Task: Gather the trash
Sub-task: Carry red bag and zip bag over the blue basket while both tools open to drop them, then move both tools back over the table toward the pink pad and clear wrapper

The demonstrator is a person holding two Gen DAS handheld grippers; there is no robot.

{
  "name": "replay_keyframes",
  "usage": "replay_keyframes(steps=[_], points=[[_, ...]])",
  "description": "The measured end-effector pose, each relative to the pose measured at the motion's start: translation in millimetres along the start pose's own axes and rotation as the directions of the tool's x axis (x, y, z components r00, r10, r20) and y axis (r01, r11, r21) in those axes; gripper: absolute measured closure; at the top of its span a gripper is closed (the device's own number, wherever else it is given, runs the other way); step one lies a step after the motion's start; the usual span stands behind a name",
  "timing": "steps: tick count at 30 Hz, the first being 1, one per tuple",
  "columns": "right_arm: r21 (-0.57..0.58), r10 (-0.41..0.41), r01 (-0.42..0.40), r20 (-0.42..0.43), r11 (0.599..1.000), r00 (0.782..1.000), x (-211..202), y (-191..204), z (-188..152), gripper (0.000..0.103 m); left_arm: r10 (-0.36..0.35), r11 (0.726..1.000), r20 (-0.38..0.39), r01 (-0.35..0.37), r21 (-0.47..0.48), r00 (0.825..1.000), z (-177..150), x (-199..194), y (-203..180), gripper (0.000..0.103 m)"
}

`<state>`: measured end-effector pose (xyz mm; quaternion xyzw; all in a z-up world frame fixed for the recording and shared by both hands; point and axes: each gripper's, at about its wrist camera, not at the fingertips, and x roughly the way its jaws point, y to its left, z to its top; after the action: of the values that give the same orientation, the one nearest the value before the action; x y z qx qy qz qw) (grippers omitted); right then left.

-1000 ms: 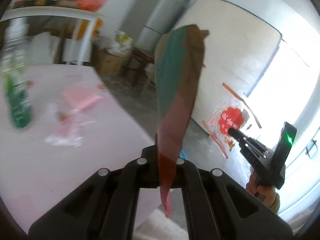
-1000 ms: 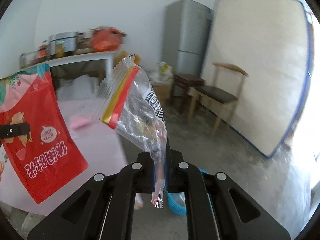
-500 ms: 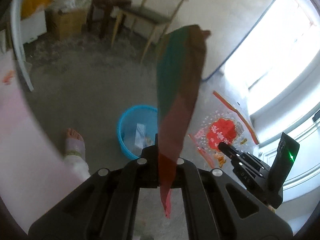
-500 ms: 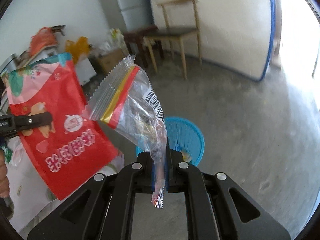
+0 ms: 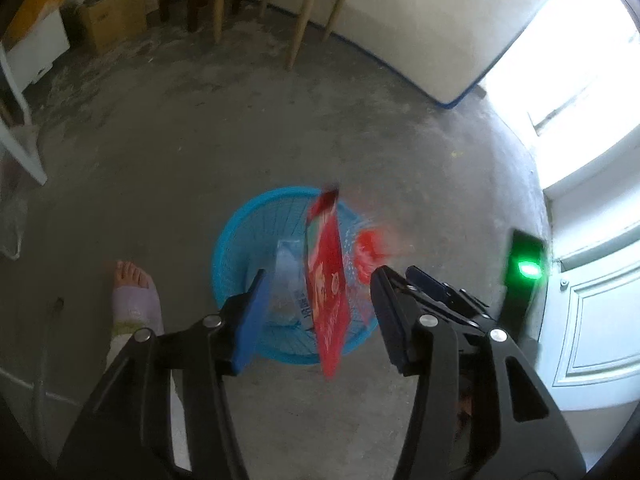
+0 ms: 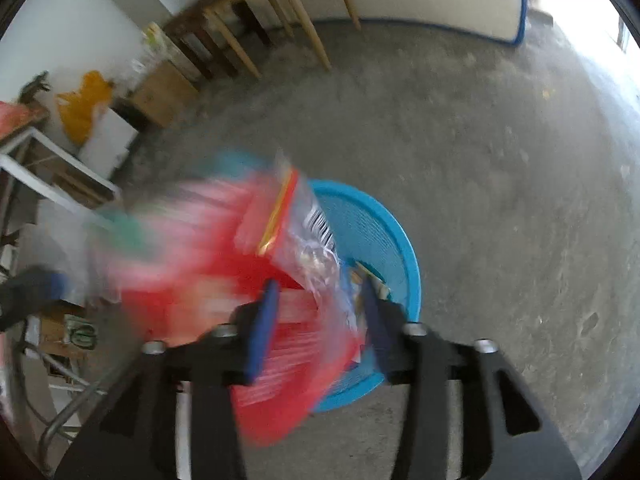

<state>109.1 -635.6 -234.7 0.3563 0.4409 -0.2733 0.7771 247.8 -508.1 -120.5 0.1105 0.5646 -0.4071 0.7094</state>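
Two tools above one blue basket (image 5: 236, 232) on bare concrete floor (image 5: 160, 152), open room all round its rim. Left tool (image 5: 320, 300) spread, jaws just opened, touching nothing; one red snack bag (image 5: 326, 280) edge-on between them, clear of both pads, over the basket mouth. Right tool (image 6: 320, 304) likewise spread, just opened; one clear zip bag (image 6: 316, 240) loose between its pads, above the basket's near rim. Blurred red bag beside it in the right view. One wooden chair (image 5: 304, 8) and one cardboard box (image 5: 108, 20) well apart by the wall. One sandalled foot (image 5: 134, 292) just left of the basket.
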Motion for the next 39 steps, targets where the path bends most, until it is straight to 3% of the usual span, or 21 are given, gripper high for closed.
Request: replay_keyframes(steps=[4,9,15,20,24,27,33,36,39], points=[[0.037,-0.011,0.013,-0.050,0.999,0.999,17,-13,-11,0.054,-0.020,1.000,0.015,0.021,-0.009,1.000,-4,-21,0,0.049],[0.063,0.003,-0.001,-0.034,0.998,0.999,3,-21,-27,0.047,-0.023,1.000,0.083,0.023,0.002,0.996,-13,-73,9,0.043],[0.071,0.065,-0.065,0.011,0.995,0.998,-54,-16,-50,0.039,-0.062,0.998,0.167,0.063,0.004,0.984,-55,-151,26,0.029],[-0.006,0.136,-0.136,0.049,0.991,0.989,-114,13,-73,0.035,-0.010,1.000,0.251,0.008,0.010,0.968,-112,-212,58,0.024],[-0.095,0.195,-0.189,0.052,0.977,0.980,-151,48,-78,0.031,0.088,0.996,0.352,-0.083,-0.030,0.932,-169,-266,98,0.021],[-0.191,0.241,-0.227,0.054,0.955,0.969,-181,86,-79,0.027,0.177,0.984,0.413,-0.153,-0.091,0.893,-211,-299,130,0.020],[-0.423,0.347,-0.314,0.003,0.850,0.938,-226,189,-87,0.018,0.355,0.931,0.476,-0.260,-0.255,0.804,-284,-349,192,0.017],[-0.516,0.382,-0.348,-0.045,0.782,0.923,-235,239,-97,0.016,0.407,0.908,0.472,-0.291,-0.301,0.782,-304,-359,213,0.015],[-0.603,0.399,-0.373,-0.097,0.705,0.912,-240,292,-107,0.015,0.404,0.907,0.474,-0.275,-0.320,0.782,-313,-365,230,0.014]])
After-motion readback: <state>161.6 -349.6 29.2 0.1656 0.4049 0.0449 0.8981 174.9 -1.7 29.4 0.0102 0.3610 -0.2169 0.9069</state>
